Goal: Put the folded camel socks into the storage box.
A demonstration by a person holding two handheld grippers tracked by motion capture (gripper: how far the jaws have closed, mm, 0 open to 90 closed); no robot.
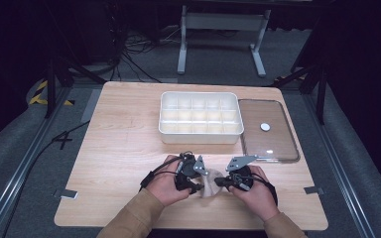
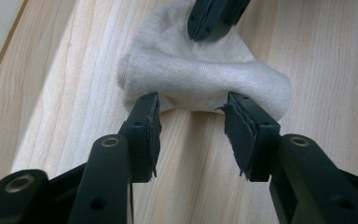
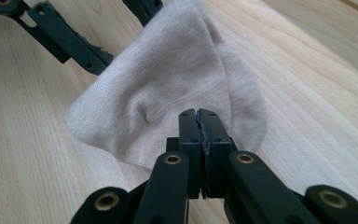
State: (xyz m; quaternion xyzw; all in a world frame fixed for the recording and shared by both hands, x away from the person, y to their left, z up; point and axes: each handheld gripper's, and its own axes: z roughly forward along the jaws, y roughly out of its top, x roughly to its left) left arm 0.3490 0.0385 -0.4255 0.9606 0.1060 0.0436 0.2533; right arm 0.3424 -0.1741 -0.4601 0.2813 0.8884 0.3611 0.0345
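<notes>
Cloth (image 3: 168,93) is lying bunched on the wooden table (image 1: 124,148) near your edge, between your two grippers. Your right gripper (image 3: 199,114) is pressing its jaws fully together, and they seem to be pinching the near edge of that soft, beige, finely knitted fabric, which is rising in a limp peak. Your left gripper (image 2: 191,123) is standing partly open, its ragged black pads (image 2: 151,126) sitting just at the cloth's rim with bare pale wood grain between them, clamping nothing. Farther back, a white plastic tray (image 1: 200,136) divided into square compartments is resting beside a clear rectangular lid (image 1: 258,144) with rounded corners.
</notes>
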